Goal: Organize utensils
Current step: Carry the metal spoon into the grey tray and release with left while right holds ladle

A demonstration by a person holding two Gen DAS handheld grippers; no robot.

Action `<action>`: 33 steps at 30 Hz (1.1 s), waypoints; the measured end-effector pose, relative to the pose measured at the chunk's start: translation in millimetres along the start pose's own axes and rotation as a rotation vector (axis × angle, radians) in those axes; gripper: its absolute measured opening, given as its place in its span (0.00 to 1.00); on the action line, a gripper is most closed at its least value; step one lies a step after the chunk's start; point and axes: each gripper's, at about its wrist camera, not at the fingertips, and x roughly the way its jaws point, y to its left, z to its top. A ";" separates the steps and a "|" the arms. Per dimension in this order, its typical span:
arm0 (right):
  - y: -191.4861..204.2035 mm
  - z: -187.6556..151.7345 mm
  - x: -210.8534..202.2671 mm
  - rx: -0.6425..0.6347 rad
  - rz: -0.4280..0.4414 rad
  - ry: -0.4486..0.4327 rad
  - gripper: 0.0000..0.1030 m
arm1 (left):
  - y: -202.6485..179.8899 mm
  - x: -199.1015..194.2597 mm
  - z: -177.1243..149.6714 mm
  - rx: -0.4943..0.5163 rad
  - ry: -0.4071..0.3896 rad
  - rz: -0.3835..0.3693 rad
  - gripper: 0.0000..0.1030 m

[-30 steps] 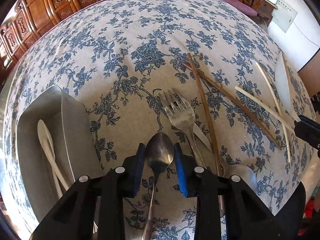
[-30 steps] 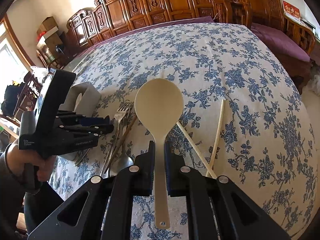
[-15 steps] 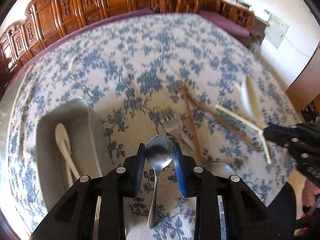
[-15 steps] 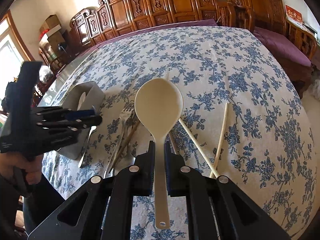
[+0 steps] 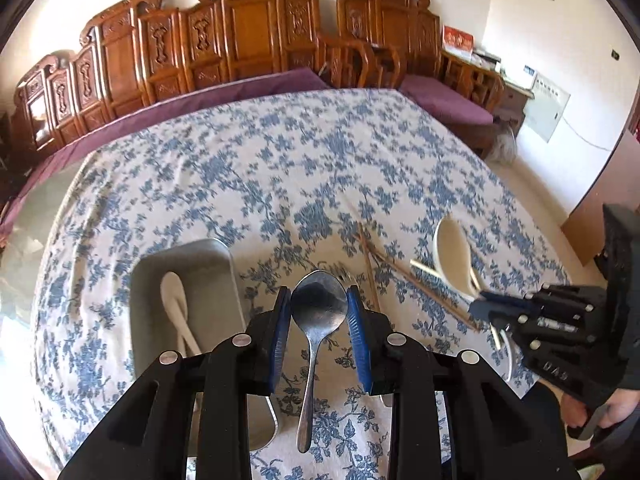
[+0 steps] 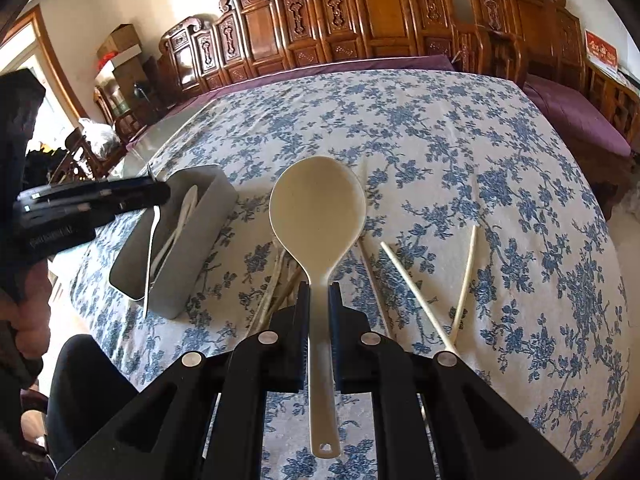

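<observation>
My left gripper (image 5: 319,296) is shut on a metal spoon (image 5: 310,380) at its bowl, and the handle hangs down towards me above the cloth. Just left of it lies the grey tray (image 5: 180,252) with a white spoon (image 5: 174,292) inside. My right gripper (image 6: 319,300) is shut on the handle of a cream rice spoon (image 6: 318,204), held off the table. In the right wrist view the left gripper (image 6: 160,194) hovers over the tray (image 6: 212,208). In the left wrist view the right gripper (image 5: 480,306) carries the rice spoon (image 5: 454,256) at the right.
Two cream chopsticks (image 6: 416,292) lie crossed on the floral cloth right of centre. Brown chopsticks (image 5: 412,280) and forks (image 6: 272,288) lie between tray and right gripper. Carved wooden benches (image 5: 248,40) line the far side. A person's hand (image 5: 600,408) grips the right tool.
My left gripper has lifted the metal spoon well off the table and tilted up, so more of the room shows. The right gripper has drifted slightly, still holding the rice spoon.
</observation>
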 end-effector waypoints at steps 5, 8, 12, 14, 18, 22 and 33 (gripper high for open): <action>10.6 -1.3 0.2 -0.018 0.017 0.003 0.11 | 13.2 -18.8 5.3 -0.018 -0.038 0.018 0.25; 15.6 -2.5 0.5 -0.024 0.028 0.006 0.11 | 29.4 -22.1 7.6 -0.046 -0.051 0.038 0.25; 23.0 -2.9 0.3 -0.040 0.034 0.005 0.11 | 55.6 -20.2 6.6 -0.105 -0.060 0.066 0.25; 26.1 -3.2 0.2 -0.044 0.040 0.005 0.11 | 68.2 -17.3 5.1 -0.134 -0.059 0.076 0.25; 31.6 -3.4 0.5 -0.053 0.049 0.006 0.11 | 88.8 -6.8 2.6 -0.168 -0.045 0.105 0.25; 36.8 -3.0 0.9 -0.059 0.054 0.004 0.11 | 103.7 11.3 -2.9 -0.194 -0.019 0.133 0.25; 48.7 -2.5 6.2 -0.077 0.066 0.010 0.11 | 128.6 62.5 -28.5 -0.238 0.087 0.151 0.26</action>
